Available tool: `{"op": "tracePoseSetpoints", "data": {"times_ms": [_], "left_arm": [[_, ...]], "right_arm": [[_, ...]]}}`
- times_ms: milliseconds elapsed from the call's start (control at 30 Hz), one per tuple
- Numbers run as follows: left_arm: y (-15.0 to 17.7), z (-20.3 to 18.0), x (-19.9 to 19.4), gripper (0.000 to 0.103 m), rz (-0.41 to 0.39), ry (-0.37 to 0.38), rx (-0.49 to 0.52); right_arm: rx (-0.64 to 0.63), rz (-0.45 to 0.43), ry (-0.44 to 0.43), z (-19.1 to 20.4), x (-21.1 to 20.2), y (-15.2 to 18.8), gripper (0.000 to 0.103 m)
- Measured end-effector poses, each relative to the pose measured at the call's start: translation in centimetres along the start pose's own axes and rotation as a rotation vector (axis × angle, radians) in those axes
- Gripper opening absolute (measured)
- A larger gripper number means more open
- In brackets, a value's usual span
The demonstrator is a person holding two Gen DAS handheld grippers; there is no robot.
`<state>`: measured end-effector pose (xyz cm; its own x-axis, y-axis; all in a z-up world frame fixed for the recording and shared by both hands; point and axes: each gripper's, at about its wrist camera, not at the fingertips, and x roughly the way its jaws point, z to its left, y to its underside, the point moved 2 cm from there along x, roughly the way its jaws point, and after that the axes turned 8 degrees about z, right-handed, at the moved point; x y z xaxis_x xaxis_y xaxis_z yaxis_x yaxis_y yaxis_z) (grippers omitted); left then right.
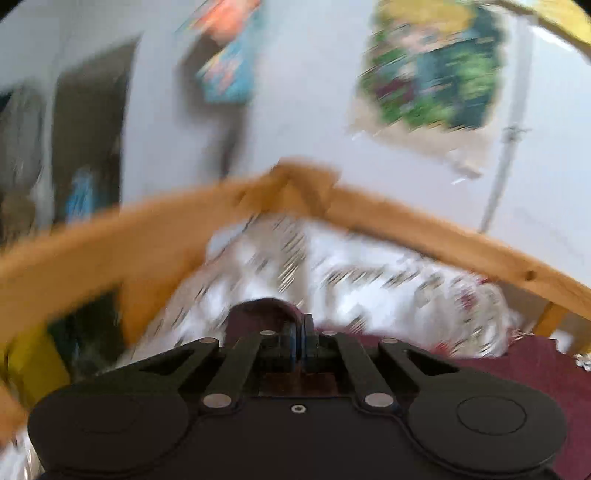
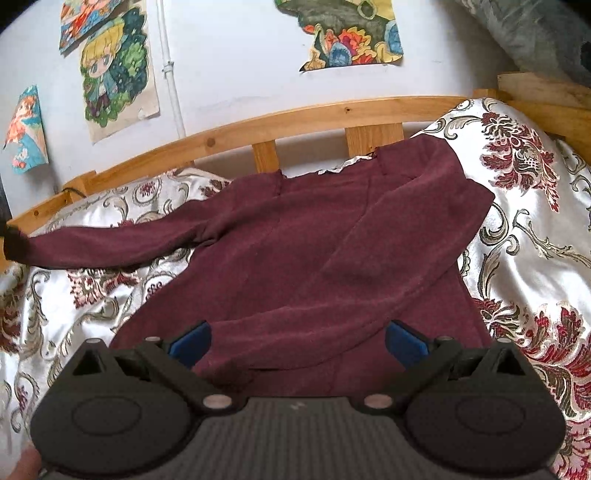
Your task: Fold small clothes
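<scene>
A maroon sweater [image 2: 303, 251] lies spread on the patterned bedspread [image 2: 535, 236]. Its right sleeve [image 2: 402, 236] is folded across the body. Its left sleeve [image 2: 110, 245] stretches out to the far left, where its cuff [image 2: 14, 243] is held by a dark shape. My right gripper [image 2: 295, 341] is open just above the sweater's lower part, with blue pads [image 2: 188, 341] wide apart. In the blurred left wrist view my left gripper [image 1: 298, 332] is shut on the maroon sleeve cuff [image 1: 266, 314], with more maroon cloth [image 1: 517, 369] at the lower right.
A wooden bed rail [image 2: 295, 118] runs behind the sweater and shows in the left wrist view [image 1: 147, 229]. Posters [image 2: 114, 70] hang on the white wall. A grey pillow [image 2: 535, 33] lies at the upper right.
</scene>
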<state>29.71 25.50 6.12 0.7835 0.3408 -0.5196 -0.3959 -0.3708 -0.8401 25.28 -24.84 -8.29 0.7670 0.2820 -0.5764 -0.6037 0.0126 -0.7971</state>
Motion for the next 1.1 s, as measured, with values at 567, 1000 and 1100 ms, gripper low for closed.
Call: {"op": "tracePoseSetpoints", "data": {"times_ms": [567, 1000, 1100], "left_arm": [[5.6, -29.5, -12.4, 0.001, -0.212, 0.742, 0.632], [21.7, -37.6, -10.0, 0.001, 0.130, 0.899, 0.730], [23.2, -37.6, -9.6, 0.002, 0.174, 0.886, 0.754]], "right_arm": [[0.147, -0.023, 0.092, -6.4, -3.9, -3.1, 0.103], [0.303, -0.037, 0.321, -15.9, -6.2, -4.1, 0.103], [0.345, -0.040, 0.318, -17.0, -6.1, -4.1, 0.103]]}}
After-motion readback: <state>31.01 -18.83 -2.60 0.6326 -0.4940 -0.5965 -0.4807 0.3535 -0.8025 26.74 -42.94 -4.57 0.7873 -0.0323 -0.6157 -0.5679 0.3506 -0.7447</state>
